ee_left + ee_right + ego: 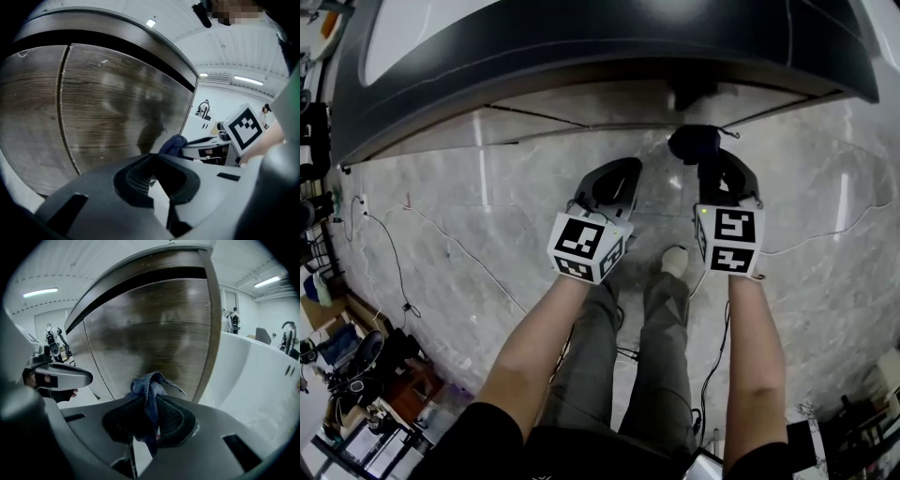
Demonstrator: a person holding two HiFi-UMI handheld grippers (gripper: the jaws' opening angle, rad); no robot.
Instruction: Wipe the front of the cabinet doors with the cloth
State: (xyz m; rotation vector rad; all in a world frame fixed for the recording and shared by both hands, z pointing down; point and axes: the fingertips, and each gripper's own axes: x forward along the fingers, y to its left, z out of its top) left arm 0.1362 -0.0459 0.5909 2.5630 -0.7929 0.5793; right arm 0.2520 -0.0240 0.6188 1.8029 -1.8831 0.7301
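Right gripper (150,401) is the one on the job: jaws clamped on the blue cloth (148,383), which bunches out past the tips straight at the wood-grain cabinet doors (154,329). It sits low on the right-hand door near its outer edge, and I can't tell whether it's in contact. Left gripper (152,161) is alongside facing the other door, jaws pinched together on nothing. My read: the next stroke needs the cloth pressed onto the face, then run sideways toward the door seam (96,359).
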